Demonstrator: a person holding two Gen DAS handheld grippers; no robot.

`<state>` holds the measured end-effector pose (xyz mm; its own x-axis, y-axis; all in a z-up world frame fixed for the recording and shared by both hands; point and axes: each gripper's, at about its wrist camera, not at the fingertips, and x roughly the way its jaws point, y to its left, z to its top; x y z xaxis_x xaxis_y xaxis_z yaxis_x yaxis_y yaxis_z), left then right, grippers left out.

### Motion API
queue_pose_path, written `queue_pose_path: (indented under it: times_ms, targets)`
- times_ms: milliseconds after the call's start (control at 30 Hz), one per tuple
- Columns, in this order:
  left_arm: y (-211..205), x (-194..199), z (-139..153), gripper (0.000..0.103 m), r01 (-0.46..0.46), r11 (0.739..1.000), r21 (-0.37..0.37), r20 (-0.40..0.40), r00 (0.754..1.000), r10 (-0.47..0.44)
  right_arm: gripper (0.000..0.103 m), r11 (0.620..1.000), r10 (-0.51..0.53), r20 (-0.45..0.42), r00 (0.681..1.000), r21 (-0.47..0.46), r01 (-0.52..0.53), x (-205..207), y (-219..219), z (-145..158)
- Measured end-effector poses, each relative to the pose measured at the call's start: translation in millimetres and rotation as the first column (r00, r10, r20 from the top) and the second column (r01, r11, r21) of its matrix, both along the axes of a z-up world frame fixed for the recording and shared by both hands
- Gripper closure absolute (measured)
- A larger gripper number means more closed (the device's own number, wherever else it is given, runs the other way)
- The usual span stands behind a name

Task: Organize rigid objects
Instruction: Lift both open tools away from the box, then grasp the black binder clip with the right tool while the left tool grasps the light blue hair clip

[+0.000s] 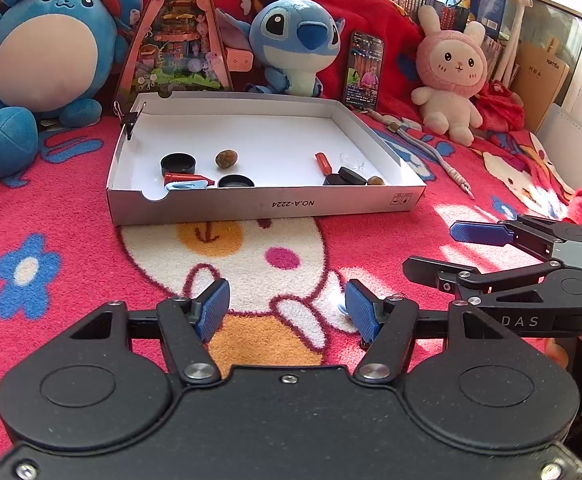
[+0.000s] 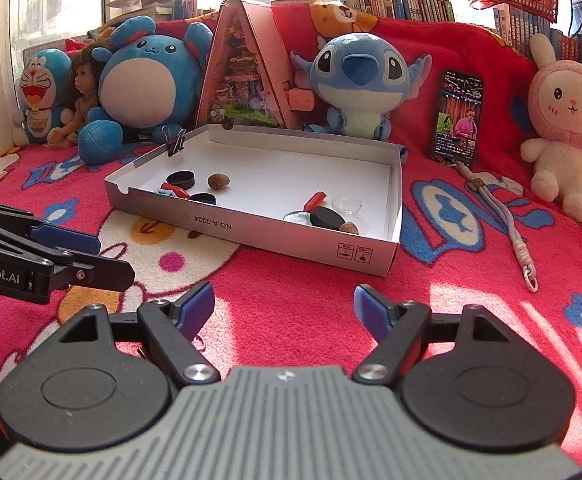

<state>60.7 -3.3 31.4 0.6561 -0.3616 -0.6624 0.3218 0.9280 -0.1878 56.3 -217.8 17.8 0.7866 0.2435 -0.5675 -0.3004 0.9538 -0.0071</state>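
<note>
A white shallow box (image 1: 267, 204) (image 2: 251, 236) sits on the red blanket. It holds black round caps (image 1: 177, 163) (image 2: 180, 179), a brown nut (image 1: 226, 158) (image 2: 219, 181), red tubes (image 1: 323, 163) (image 2: 315, 200), a clear small dish (image 1: 352, 160) (image 2: 347, 204) and a black disc (image 1: 351, 176) (image 2: 327, 218). My left gripper (image 1: 287, 310) is open and empty, above the blanket in front of the box. My right gripper (image 2: 283, 308) is open and empty, also in front of the box; it shows at the right of the left wrist view (image 1: 443, 250).
Plush toys stand behind the box: a blue round one (image 1: 47, 52), Stitch (image 1: 297, 46) and a pink rabbit (image 1: 451, 72). A triangular diorama (image 1: 179, 36) and a lit phone (image 1: 365, 70) lean at the back. A grey cord (image 2: 507, 216) lies right of the box.
</note>
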Motion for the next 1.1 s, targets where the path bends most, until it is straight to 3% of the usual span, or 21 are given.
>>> queue_pose_path:
  times_ms: [133, 300, 700, 933, 1100]
  targets:
    - [-5.4, -5.6, -1.9, 0.042, 0.034, 0.999, 0.002, -0.005, 0.999, -0.034, 0.017, 1.0, 0.0, -0.013, 1.0, 0.006, 0.0, -9.3, -6.2, -2.6]
    - [-22.6, -7.3, -9.2, 0.043, 0.069, 0.996, 0.063, -0.001, 0.998, -0.069, 0.016, 1.0, -0.003, -0.005, 1.0, -0.011, 0.003, -23.2, -10.9, -5.6]
    - [-55.3, -5.6, -17.2, 0.044, 0.114, 0.992, 0.061, 0.012, 0.993, -0.115, 0.015, 0.999, -0.039, -0.017, 0.999, -0.014, 0.039, -38.4, -24.1, -9.0]
    - [-62.8, -10.0, -15.1, 0.062, 0.172, 0.985, 0.016, -0.011, 0.985, -0.172, 0.014, 0.999, -0.044, -0.015, 0.999, -0.01, 0.044, -40.4, -27.1, -9.5]
    - [-54.5, -9.1, -10.5, 0.063, 0.174, 0.984, -0.03, -0.026, 0.984, -0.175, 0.014, 0.999, -0.046, -0.021, 0.999, -0.008, 0.046, -40.5, -27.2, -11.8]
